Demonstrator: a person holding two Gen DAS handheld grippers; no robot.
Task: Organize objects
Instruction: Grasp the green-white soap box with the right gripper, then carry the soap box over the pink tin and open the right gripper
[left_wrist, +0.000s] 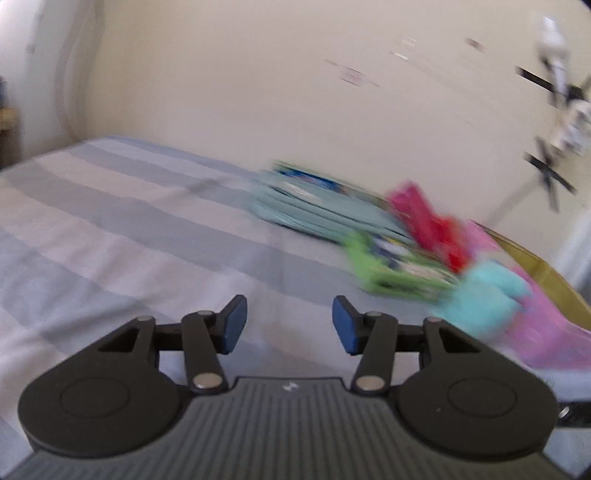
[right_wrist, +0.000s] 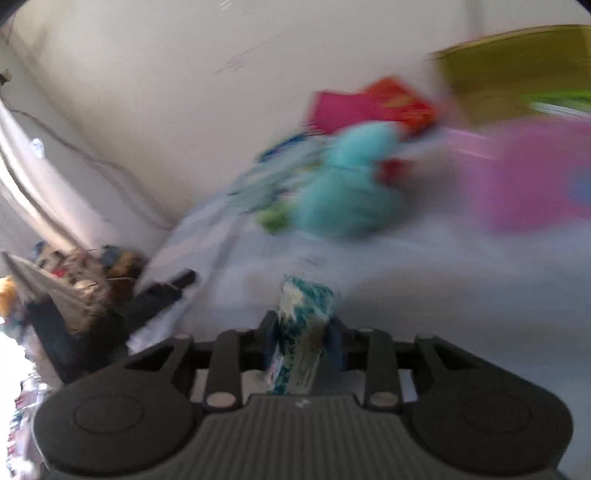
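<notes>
Counts, blur permitting: 1 striped bed sheet (left_wrist: 122, 236). 1 teal soft toy (left_wrist: 484, 299), near right. 1 green-edged book (left_wrist: 391, 266). 1 pale-blue book stack (left_wrist: 314, 210), far. 1 pink bag (left_wrist: 550, 332), right. 1 teal-white carton (right_wrist: 301, 332).

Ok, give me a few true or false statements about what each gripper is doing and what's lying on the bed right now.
1. The left gripper holds a book. False: its jaws are open with nothing between them.
2. The right gripper is shut on a teal-and-white patterned box. True.
3. A turquoise plush toy lies on the striped bedsheet. True.
4. The green book stands upright against the wall. False: it lies flat on the bed.
</notes>
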